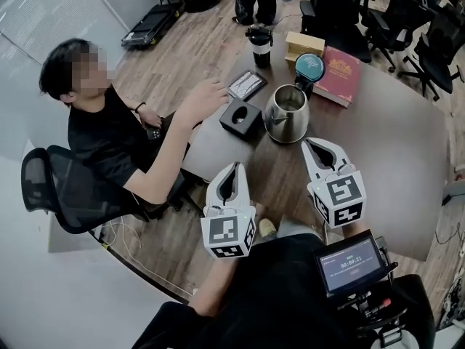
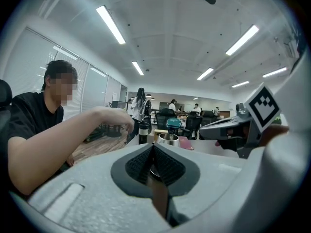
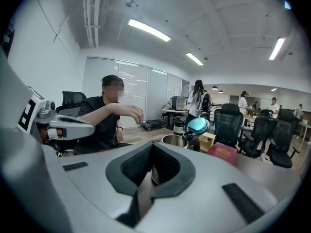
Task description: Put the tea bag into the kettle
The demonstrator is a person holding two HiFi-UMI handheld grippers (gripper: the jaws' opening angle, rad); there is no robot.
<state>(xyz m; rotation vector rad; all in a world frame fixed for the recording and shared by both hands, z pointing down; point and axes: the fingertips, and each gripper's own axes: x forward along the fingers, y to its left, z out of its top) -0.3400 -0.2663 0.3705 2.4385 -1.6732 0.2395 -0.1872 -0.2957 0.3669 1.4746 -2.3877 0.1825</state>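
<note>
**Both grippers shut and empty, short of the open kettle**

The steel kettle (image 1: pixel 287 113) stands upright near the middle of the grey table (image 1: pixel 392 137), its teal lid (image 1: pixel 309 65) swung up and back so the mouth is open. Just left of it sits a small black box (image 1: pixel 241 117), and beyond that a dark flat tray (image 1: pixel 247 84). Farther off are a black travel mug (image 1: pixel 260 46), a tan box (image 1: pixel 304 44) and a red book (image 1: pixel 338 75) to the right.

The left gripper (image 1: pixel 231 167) is held at the near edge of the table, its jaws pressed together with nothing between them. The right gripper (image 1: pixel 311 144) is to its right and a little farther in, its tips near the kettle's base but not touching it. Its jaws are pressed together on nothing too.

A person in a black shirt sits on an office chair at the left, one hand (image 1: pixel 207 93) stretched out above the table near the tray and the black box.

I cannot make out a tea bag anywhere, neither on the table nor in either gripper.
</note>
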